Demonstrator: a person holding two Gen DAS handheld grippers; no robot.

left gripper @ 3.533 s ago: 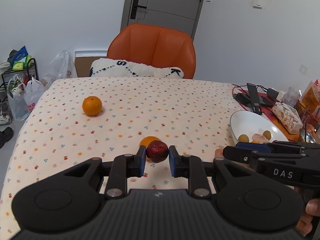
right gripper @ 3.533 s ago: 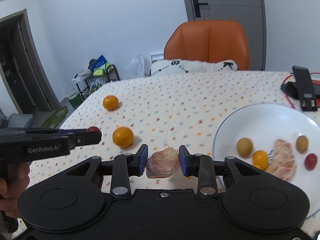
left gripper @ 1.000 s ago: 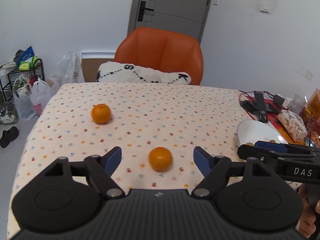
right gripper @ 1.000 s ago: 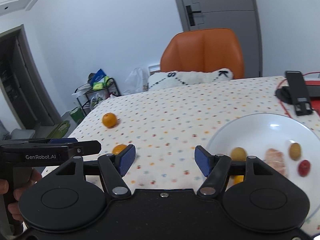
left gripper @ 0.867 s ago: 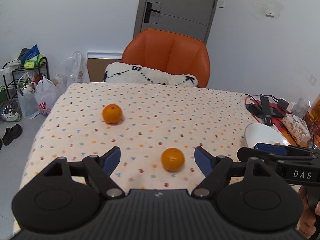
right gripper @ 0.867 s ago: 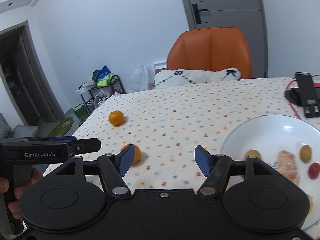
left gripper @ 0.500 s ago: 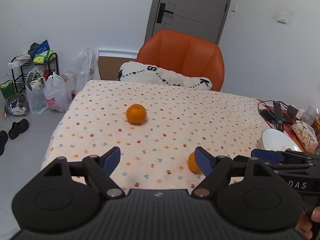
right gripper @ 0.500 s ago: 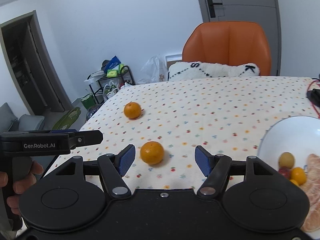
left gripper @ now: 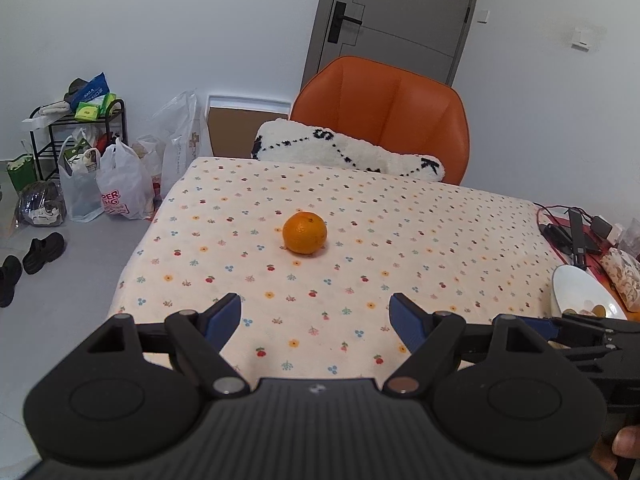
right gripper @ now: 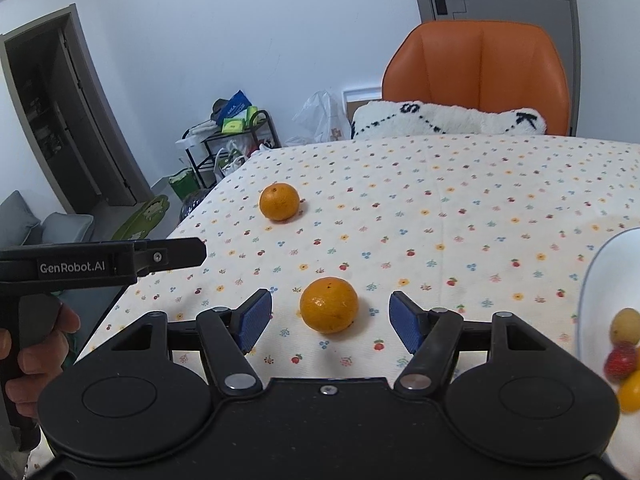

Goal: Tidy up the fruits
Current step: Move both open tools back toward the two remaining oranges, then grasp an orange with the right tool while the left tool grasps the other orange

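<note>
Floral tablecloth [right gripper: 460, 208], two oranges [right gripper: 329, 305], chair [right gripper: 480, 76] behind.

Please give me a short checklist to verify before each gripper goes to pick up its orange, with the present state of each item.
1. Right gripper jaws open: ok.
2. Near orange centred between the right jaws: ok, though not yet enclosed.
3. Left gripper jaws open and empty: ok.
4. Far orange lined up ahead of the left gripper: ok, but well ahead of the jaws.
5. Free room on the white plate: ok, bare area on its near side.
6. Tablecloth bare between the oranges and the plate: ok.
</note>
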